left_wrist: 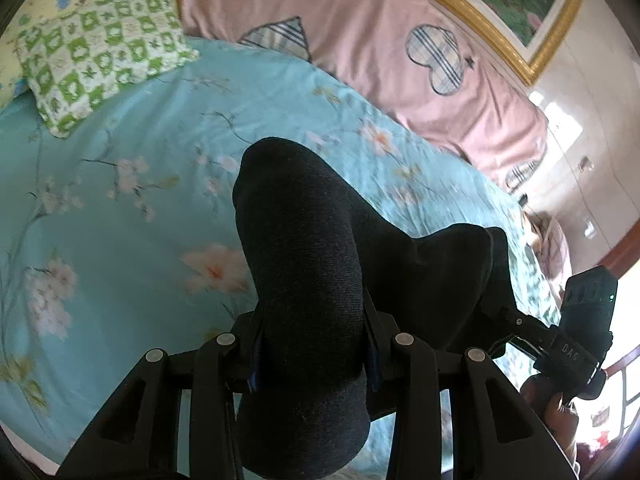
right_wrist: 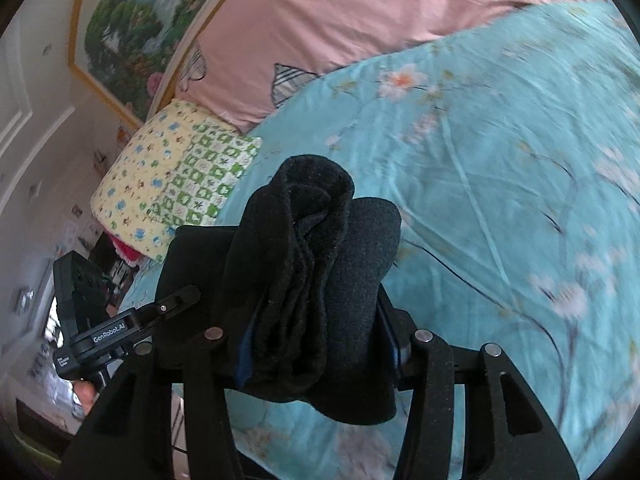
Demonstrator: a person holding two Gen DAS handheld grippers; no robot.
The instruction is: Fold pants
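Observation:
The black pants (left_wrist: 308,248) are bunched thick between the jaws of my left gripper (left_wrist: 312,344), which is shut on them and holds them above the turquoise floral bedspread (left_wrist: 120,208). My right gripper (right_wrist: 316,340) is shut on another bunched part of the same pants (right_wrist: 308,264), folds standing up past its fingers. Each gripper shows in the other's view: the right one in the left wrist view (left_wrist: 576,332), the left one in the right wrist view (right_wrist: 100,328). The fingertips are hidden by cloth.
A green-and-white patterned pillow (left_wrist: 100,60) and a pink duvet (left_wrist: 380,40) lie at the head of the bed. A gold-framed picture (left_wrist: 520,4) hangs on the wall. The bed's edge and the room floor show past the other gripper (right_wrist: 60,380).

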